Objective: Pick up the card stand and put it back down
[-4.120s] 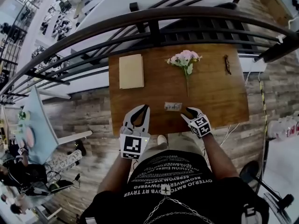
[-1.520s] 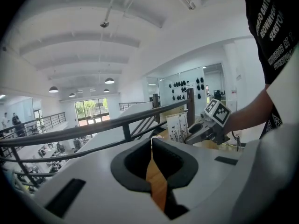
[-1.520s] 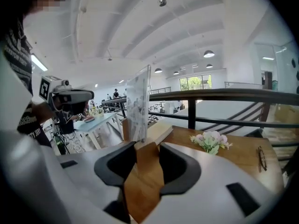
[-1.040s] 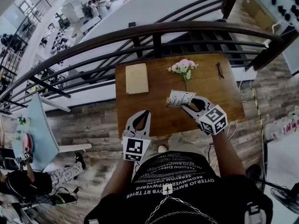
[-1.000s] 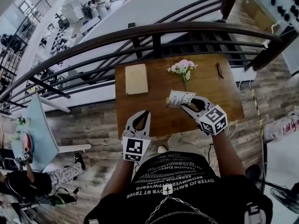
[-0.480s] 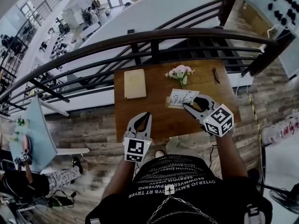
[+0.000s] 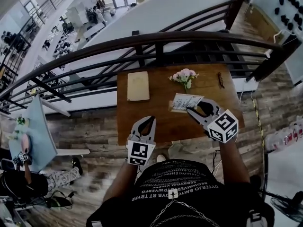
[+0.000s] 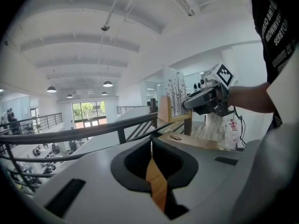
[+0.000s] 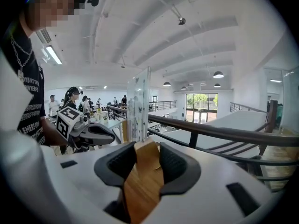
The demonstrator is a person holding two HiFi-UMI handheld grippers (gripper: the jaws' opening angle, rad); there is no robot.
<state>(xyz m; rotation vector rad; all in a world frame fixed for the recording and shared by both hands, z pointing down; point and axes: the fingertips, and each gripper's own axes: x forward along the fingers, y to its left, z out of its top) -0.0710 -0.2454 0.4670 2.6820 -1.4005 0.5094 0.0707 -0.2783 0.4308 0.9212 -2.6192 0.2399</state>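
The card stand (image 7: 184, 101) is a small wooden block with a clear printed card in it. It hangs tilted above the wooden table (image 7: 156, 122), with my right gripper (image 7: 191, 109) shut on its block. In the right gripper view the wooden block (image 9: 144, 164) fills the gap between the jaws and the clear card (image 9: 138, 107) rises behind it. My left gripper (image 7: 147, 120) hovers over the table's near edge, shut with nothing between its jaws; its tips (image 8: 151, 145) meet. The left gripper view shows the right gripper (image 8: 188, 103) holding the card stand (image 8: 165, 109) aloft.
On the table lie a beige notepad (image 7: 138, 85) at the far left, a pink flower sprig (image 7: 184, 75) and a small dark object (image 7: 221, 80) at the far right. A dark curved railing (image 7: 156, 38) runs just beyond the table, over a drop to a lower floor.
Four seconds ago the card stand stood on the table. Over the last second my right gripper has lifted it higher. The left gripper has stayed put.
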